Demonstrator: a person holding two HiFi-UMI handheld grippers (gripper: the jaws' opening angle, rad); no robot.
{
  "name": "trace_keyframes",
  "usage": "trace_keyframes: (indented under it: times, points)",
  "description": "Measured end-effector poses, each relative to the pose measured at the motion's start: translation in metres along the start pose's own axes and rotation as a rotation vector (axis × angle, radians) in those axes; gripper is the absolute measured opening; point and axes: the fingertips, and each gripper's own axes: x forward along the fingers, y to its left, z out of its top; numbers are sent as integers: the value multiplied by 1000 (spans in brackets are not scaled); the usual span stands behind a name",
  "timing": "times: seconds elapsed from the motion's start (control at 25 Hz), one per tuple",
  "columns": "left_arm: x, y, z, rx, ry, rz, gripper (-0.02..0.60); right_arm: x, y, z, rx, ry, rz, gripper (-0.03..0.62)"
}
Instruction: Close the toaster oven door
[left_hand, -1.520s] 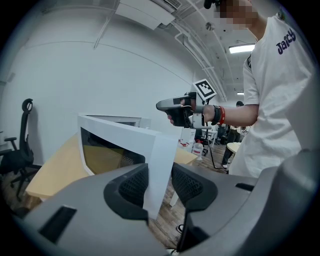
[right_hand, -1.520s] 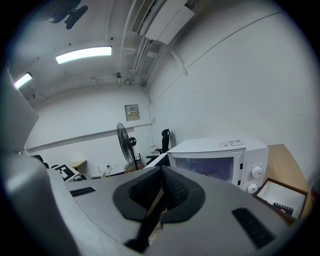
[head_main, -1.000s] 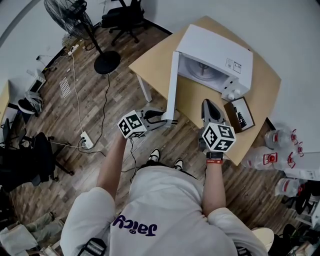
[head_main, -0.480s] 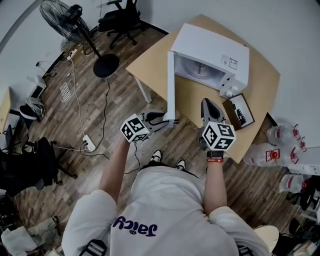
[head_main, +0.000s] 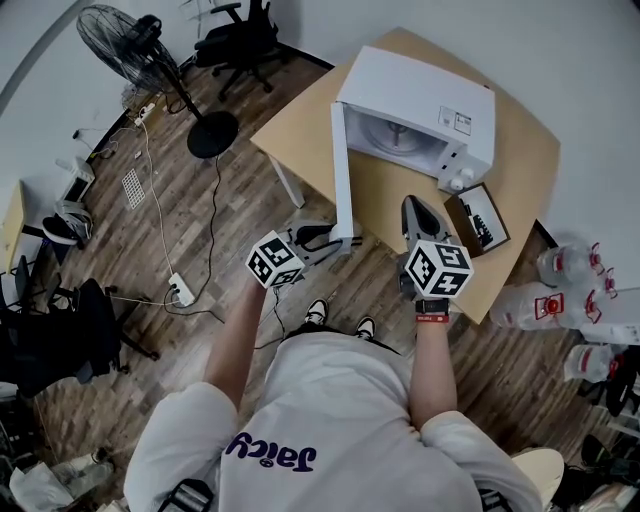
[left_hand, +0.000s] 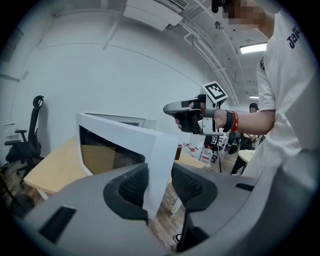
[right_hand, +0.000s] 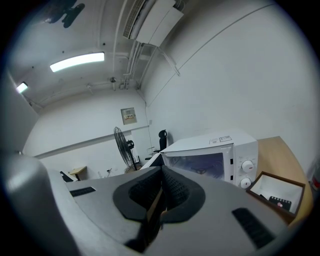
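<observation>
Toaster oven (head_main: 420, 110): it sits on the wooden table (head_main: 520, 165) with its cavity facing me.
Door (head_main: 342, 170): hinged on the oven's left side and swung fully out. Its free edge is nearest me, well away from the oven front.
Left gripper (head_main: 340, 240): I have it clamped on the door's free edge, one pad on each face.
Right gripper (head_main: 413, 205): jaws together with nothing in them, hovering in front of the oven's knob side.
Risk, slip: the grip covers only a thin strip of edge. If I pull off the hinge arc, I expect the pads to slide off.
Risk, shove: pushing straight in could skid the whole oven.
Risk, pinch: holding on to the end may trap a jaw against the oven frame.
Risk, collision: my right gripper seems close to the door's sweep.
Open room: bare tabletop in front of the oven.
Edges: the small tray (head_main: 478, 222) lies just beside the oven's right front corner, probably outside the arc.
</observation>
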Motion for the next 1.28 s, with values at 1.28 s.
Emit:
trace_keyframes:
  times: [1.28]
  points:
    - [32,-14,9,-39,4,46,161,-39,-37,10,41,-74,-107,15]
